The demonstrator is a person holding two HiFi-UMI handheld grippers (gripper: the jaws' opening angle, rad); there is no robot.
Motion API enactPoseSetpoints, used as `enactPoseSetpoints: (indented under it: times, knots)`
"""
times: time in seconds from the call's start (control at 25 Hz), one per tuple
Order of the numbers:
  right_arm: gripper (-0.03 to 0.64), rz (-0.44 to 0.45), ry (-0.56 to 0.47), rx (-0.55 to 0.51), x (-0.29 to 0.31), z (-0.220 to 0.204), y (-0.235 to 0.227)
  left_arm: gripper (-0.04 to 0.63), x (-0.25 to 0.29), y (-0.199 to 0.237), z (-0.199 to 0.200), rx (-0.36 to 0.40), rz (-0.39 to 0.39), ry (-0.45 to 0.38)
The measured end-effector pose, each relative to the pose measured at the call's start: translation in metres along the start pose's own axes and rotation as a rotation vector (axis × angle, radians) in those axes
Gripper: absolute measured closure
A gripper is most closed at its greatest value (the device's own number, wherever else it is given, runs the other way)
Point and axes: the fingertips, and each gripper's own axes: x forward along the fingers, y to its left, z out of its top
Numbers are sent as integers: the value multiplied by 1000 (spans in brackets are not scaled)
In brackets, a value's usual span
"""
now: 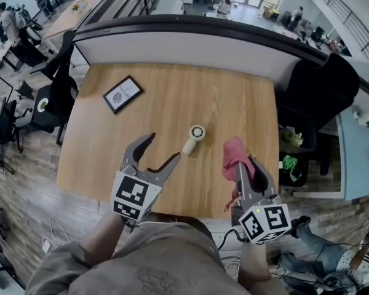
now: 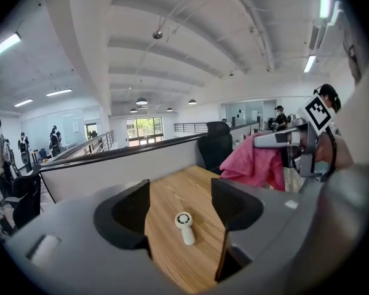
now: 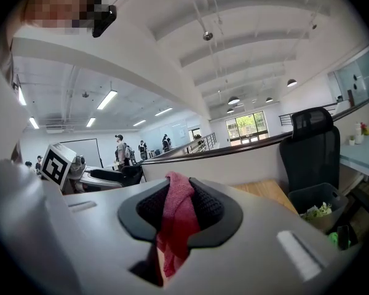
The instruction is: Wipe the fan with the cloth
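The right gripper (image 1: 243,165) pinches the pink cloth (image 1: 235,155). The left gripper (image 1: 161,151) is wide open and empty. The fan (image 1: 194,138) lies on the table (image 1: 172,97) between them.

One fan (image 1: 193,139), one cloth (image 1: 234,154), one framed plaque (image 1: 123,94), one wooden table (image 1: 234,97).

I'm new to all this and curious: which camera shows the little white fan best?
The head view: the fan lies in full sight on the table, head and handle clear. The left gripper view shows it smaller, beyond the open left tongs. The right gripper view misses it; the cloth fills the right tongs.
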Motion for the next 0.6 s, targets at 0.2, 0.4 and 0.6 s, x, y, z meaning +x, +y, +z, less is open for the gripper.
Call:
enactPoseSetpoints:
  times: [0.2, 0.4, 0.6]
  knots:
    - [545, -12, 19, 16, 20, -10, -3, 282, 29, 2, -23, -13, -33, 55]
    - [545, -29, 51, 38, 46, -29, -8, 282, 64, 3, -63, -30, -78, 139]
    - [546, -54, 109, 56, 74, -59, -21, 282, 101, -2, -106, -41, -122, 225]
